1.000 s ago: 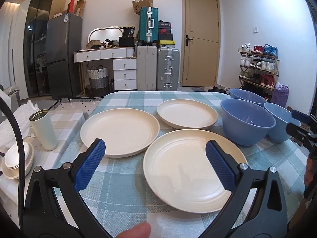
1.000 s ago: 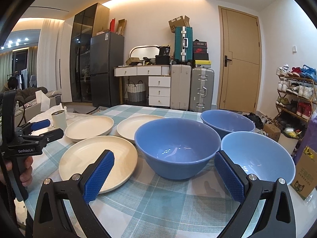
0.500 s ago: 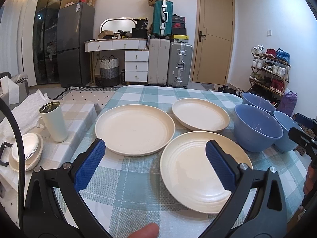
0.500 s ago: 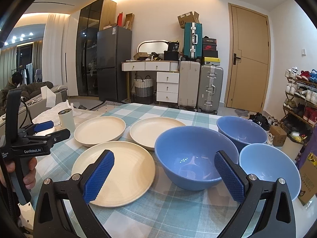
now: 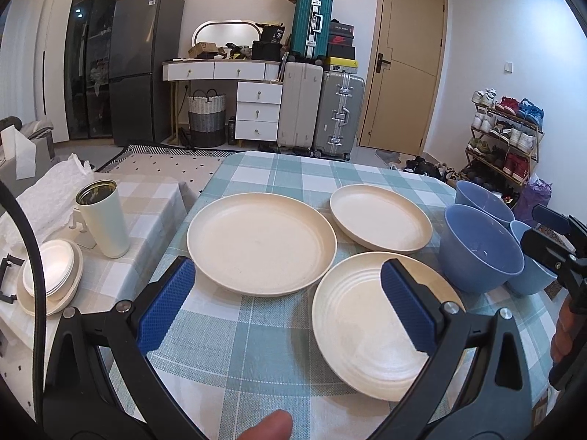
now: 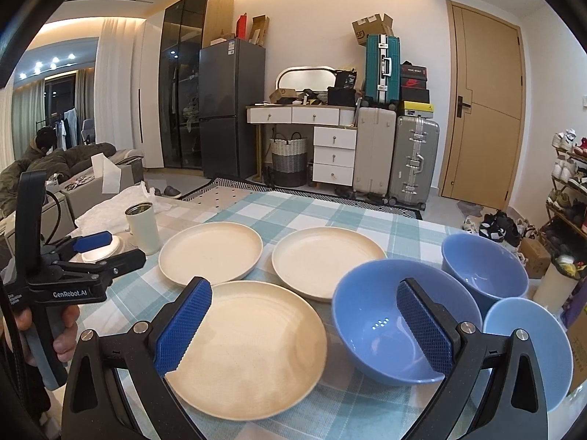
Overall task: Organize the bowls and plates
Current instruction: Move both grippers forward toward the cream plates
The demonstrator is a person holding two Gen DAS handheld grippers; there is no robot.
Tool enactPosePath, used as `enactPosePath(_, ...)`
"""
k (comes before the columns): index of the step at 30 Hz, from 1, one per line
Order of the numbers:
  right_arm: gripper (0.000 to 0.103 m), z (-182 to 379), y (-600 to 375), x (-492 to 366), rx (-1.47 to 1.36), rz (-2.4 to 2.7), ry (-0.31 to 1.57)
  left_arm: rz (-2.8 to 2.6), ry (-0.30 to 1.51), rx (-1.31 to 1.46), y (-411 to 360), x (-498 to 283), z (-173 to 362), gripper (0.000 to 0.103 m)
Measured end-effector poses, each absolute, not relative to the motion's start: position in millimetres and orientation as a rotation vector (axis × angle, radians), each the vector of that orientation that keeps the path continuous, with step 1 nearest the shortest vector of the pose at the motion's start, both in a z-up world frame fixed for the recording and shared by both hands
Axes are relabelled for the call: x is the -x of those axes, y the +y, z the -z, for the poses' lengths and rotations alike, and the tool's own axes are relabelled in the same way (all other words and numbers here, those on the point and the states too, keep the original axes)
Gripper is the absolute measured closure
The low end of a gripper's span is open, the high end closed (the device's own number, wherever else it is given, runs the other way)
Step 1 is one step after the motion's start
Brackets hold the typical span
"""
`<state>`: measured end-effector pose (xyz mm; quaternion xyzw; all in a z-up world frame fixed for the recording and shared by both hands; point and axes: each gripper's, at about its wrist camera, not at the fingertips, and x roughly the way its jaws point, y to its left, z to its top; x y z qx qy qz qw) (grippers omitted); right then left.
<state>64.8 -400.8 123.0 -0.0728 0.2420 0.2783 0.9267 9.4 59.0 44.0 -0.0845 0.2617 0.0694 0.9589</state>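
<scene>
Jaws spread wide on both my left gripper (image 5: pixel 286 304) and right gripper (image 6: pixel 304 326), nothing pinched, both above the near edge of the checked surface (image 5: pixel 256 333). Three cream plates sit apart in a cluster: ridged plate (image 5: pixel 352 311) nearest, large plate (image 5: pixel 260 242) and small plate (image 5: pixel 381 216) behind. Three blue bowls to the right: big bowl (image 6: pixel 374 315), far bowl (image 6: pixel 484 267), pale bowl (image 6: pixel 528 333), bunched close together. White tumbler (image 5: pixel 104 220) stands off left.

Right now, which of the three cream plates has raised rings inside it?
The nearest plate, lying between the left gripper fingers beside the big blue bowl. Concentric ridges circle its inside; the two plates behind it, the large one and the small one, are smooth.
</scene>
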Motion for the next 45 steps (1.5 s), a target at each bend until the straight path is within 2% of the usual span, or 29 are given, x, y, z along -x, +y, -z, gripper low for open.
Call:
enactPosePath(13,0.0,-124.3,-355.0,-102.4,0.163,-0.655,0.544,-0.181,0.557,0.179,75.1,-41.4,-53.2,0.002)
enactPosePath(35,0.001,-80.4,-274.1,-167.2,0.192,-0.775,0.686,-0.264,0.66,0.228,135.9,-95.2,-18.9,0.002)
enactPosePath(38,0.006,-71.5,-264.6,-175.2,0.197,-0.791,0.715,-0.255,0.683,0.266,145.7,-99.3,-10.8,0.004)
enactPosePath(41,0.019,-57.6,-254.0,-187.2,0.2,-0.801,0.76,-0.27,0.701,0.27,153.5,-104.7,-3.8,0.007)
enactPosePath(42,0.026,-54.0,-251.1,-191.1,0.199,-0.799,0.773,-0.278,0.705,0.268,155.9,-106.5,-1.6,0.008)
enactPosePath(45,0.033,-41.5,-245.1,-205.2,0.169,-0.812,0.825,-0.294,0.725,0.26,162.1,-114.2,5.5,0.012)
